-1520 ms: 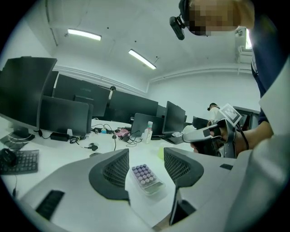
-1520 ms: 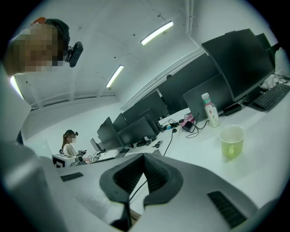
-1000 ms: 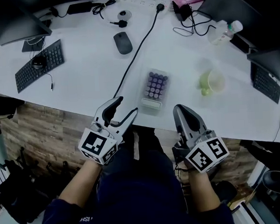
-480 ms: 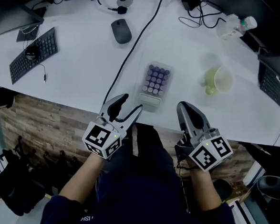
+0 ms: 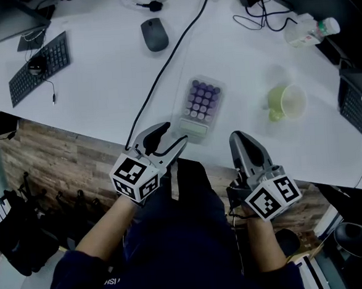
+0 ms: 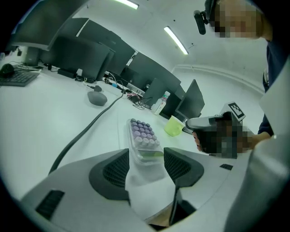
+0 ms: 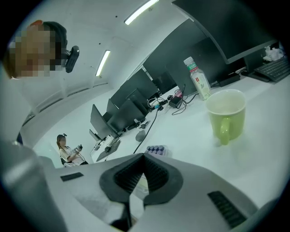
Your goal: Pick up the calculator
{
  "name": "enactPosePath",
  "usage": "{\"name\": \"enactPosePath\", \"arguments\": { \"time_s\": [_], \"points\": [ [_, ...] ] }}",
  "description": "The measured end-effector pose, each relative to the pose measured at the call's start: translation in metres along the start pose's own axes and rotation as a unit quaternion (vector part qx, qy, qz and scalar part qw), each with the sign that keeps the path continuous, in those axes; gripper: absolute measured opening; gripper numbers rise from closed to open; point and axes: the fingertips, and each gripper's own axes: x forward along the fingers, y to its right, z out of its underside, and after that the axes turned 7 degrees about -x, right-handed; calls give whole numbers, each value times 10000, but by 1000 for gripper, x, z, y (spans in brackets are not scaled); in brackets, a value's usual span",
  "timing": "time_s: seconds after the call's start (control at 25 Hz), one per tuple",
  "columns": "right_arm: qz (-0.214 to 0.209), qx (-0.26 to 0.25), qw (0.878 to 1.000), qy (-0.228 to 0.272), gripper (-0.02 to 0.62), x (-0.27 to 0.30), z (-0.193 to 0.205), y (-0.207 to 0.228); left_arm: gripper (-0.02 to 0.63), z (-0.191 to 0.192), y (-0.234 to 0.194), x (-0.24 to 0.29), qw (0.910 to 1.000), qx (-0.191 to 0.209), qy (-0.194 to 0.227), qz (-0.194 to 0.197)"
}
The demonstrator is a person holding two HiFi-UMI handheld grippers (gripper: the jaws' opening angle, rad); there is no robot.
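Note:
The calculator (image 5: 200,105), pale with purple keys, lies on the white table (image 5: 103,97) close to its front edge. My left gripper (image 5: 170,137) is open at the table edge, just short of the calculator's near end. In the left gripper view the calculator (image 6: 142,138) lies straight ahead between the two spread jaws of the left gripper (image 6: 146,163). My right gripper (image 5: 239,140) is shut and empty, below the table edge to the right of the calculator. The right gripper view shows the calculator (image 7: 156,149) beyond the closed right gripper (image 7: 144,174).
A green mug (image 5: 286,102) stands right of the calculator. A black cable (image 5: 170,73) runs from the back of the table to the front edge beside my left gripper. A mouse (image 5: 154,34), a keyboard (image 5: 38,67) and a bottle (image 5: 309,32) lie farther back.
My left gripper has moved right and forward toward the calculator's near end, still open. The right gripper has barely moved and stays shut.

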Motion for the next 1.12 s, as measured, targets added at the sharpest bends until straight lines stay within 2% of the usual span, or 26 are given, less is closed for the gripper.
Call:
{"name": "enactPosePath", "arguments": {
  "time_s": [0.32,0.6,0.76,0.88,1.12],
  "points": [
    [39,103,9999,-58,3,1,7,8,256,7,2,8,9986,-477,-178,130],
    [78,182,9998,-53,3,1,8,11,244,10,-2,11,9919,-1230,-281,144],
    [102,229,9997,-44,3,1,9,14,233,14,-6,13,9838,-1741,-383,165],
    [113,260,9996,-40,3,2,9,14,232,16,-10,14,9747,-2184,-432,178],
    [124,303,9995,-37,3,3,10,15,227,17,-11,18,9581,-2809,-491,250]
  ]
}}
